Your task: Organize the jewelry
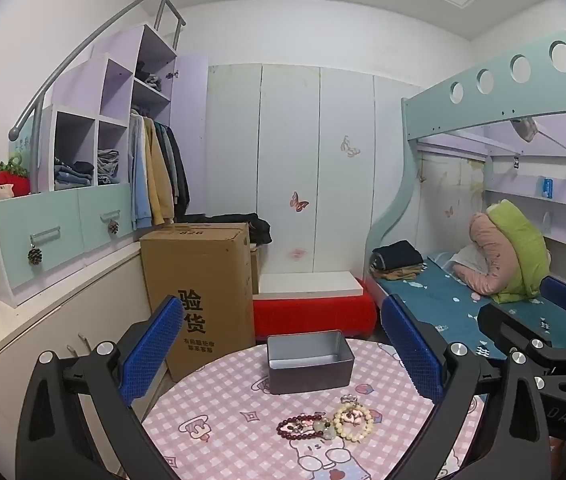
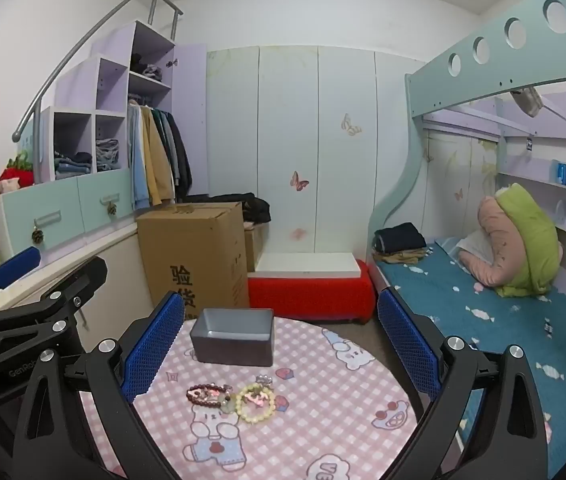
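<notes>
Both tongs are spread wide and carry nothing: the left tongs [image 1: 283, 356] and the right tongs [image 2: 281, 350] hover side by side above the near edge of the round bench with its pink checked, cartoon-printed cloth [image 2: 323, 420], likely poised to start. Just ahead of them and below, the jewelry lies bunched in one cluster: a dark red beaded bracelet [image 1: 299, 426] touching a pale yellow beaded bracelet [image 1: 354, 420], with a small silvery ring [image 1: 349, 399] just beyond. Farther ahead, apart from the cluster, stands an open, empty grey rectangular metal tin [image 1: 310, 361], presumably the destination.
</notes>
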Motion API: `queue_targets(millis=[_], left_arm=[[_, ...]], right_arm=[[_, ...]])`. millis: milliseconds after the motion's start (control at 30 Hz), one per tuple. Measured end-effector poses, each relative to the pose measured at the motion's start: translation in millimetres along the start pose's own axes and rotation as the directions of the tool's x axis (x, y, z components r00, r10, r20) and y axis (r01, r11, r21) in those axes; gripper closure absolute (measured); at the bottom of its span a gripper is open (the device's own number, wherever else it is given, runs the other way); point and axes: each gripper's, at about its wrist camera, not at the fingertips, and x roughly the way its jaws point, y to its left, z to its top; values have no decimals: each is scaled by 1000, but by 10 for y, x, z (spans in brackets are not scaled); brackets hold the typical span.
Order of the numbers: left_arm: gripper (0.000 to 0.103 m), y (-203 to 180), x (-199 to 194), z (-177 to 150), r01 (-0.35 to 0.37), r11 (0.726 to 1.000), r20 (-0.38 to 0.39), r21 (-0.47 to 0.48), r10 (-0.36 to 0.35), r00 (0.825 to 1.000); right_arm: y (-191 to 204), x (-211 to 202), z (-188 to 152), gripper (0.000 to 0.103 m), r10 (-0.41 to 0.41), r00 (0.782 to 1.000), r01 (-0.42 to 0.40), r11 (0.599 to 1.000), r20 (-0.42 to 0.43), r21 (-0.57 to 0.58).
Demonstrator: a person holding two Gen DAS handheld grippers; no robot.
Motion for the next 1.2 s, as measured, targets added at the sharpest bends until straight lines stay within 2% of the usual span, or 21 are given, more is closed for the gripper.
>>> queue_targets(millis=[567, 1200], left_arm=[[7, -5, -14, 11, 2, 1000, -5, -3, -2, 1000], [7, 38, 28, -143, 3, 1000, -10, -6, -3, 1000]], right_arm=[[-1, 2, -10, 9, 1, 1000, -1, 1000, 3, 1], [-3, 3, -18, 9, 1, 1000, -1, 1000, 1, 2]])
